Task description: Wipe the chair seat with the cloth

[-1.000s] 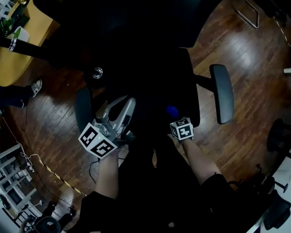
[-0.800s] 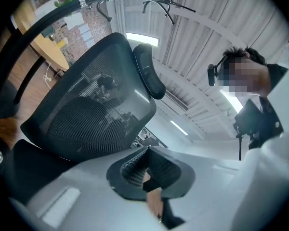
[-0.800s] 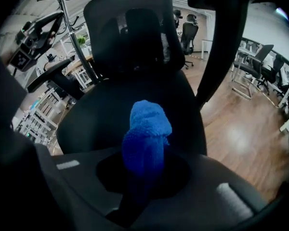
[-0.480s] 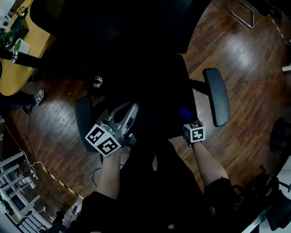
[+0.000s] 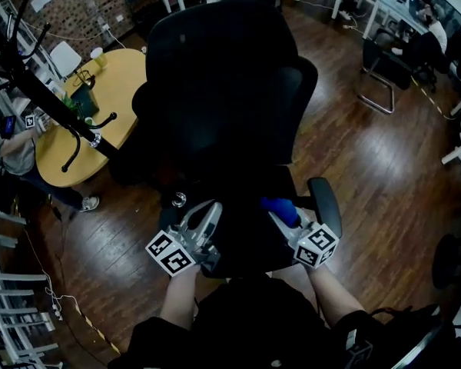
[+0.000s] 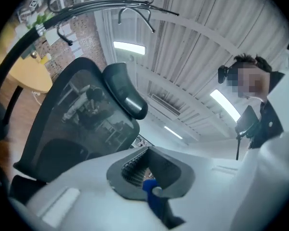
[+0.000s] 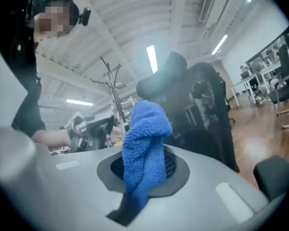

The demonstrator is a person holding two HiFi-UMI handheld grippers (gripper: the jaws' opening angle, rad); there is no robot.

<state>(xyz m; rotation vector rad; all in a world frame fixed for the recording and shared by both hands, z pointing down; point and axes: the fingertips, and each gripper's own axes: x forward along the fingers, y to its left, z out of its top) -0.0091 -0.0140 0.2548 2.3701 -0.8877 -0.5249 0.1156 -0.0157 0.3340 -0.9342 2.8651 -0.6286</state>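
Cloth (image 7: 143,148): blue, bunched, pinched between the jaws of the right gripper (image 5: 283,220), with its loose end standing up beyond the tips. In my head view it sits over the chair seat (image 5: 244,233), near the armrest (image 5: 326,206) on that gripper's right (I cannot tell whether it touches the seat). Left gripper (image 5: 206,220): jaws pressed together, held over the seat's other side, roughly level with the right one. Backrest (image 5: 215,75) rises ahead of both grippers. Round yellow table (image 5: 100,106) stands well off to the left gripper's left.
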